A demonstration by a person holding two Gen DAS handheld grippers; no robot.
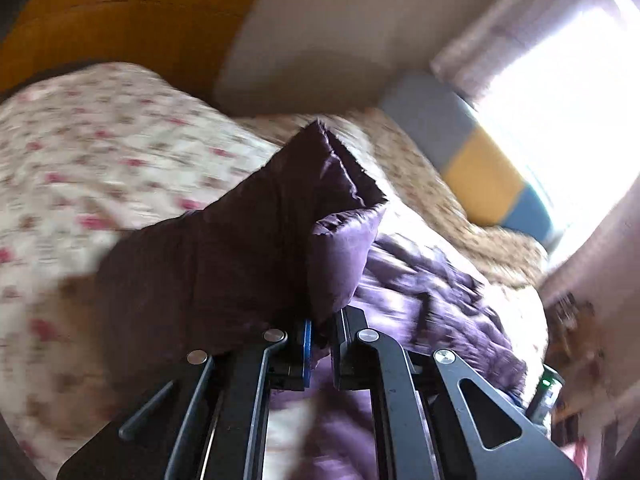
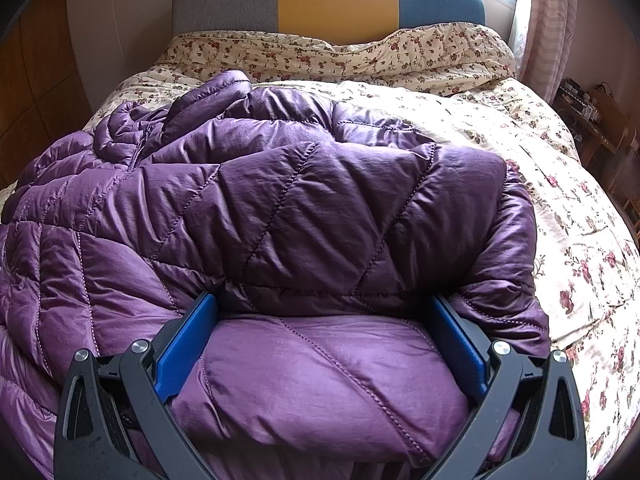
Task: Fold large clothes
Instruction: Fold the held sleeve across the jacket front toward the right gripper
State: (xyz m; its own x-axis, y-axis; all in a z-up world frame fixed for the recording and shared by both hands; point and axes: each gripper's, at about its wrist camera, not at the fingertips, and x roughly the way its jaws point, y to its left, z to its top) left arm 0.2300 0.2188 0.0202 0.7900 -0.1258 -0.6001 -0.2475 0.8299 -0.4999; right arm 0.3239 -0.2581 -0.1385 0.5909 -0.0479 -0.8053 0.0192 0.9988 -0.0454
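1. Purple quilted puffer jacket (image 2: 280, 208) sprawls mid-frame across the floral bedspread (image 2: 560, 208).
2. Left gripper (image 1: 320, 344), jaws clamped on a jacket corner; slick fabric could slip free.
3. Right gripper (image 2: 324, 340), jaws wide astride padding, grips nothing; the fold may spring open.

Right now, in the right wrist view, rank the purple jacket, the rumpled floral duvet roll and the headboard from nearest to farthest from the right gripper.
1. Purple jacket: a padded fold bulges between the wide-set fingers of the right gripper.
2. Floral duvet roll: bunched across the bed beyond the jacket.
3. Headboard: grey, yellow and blue panels, upright behind the duvet roll.
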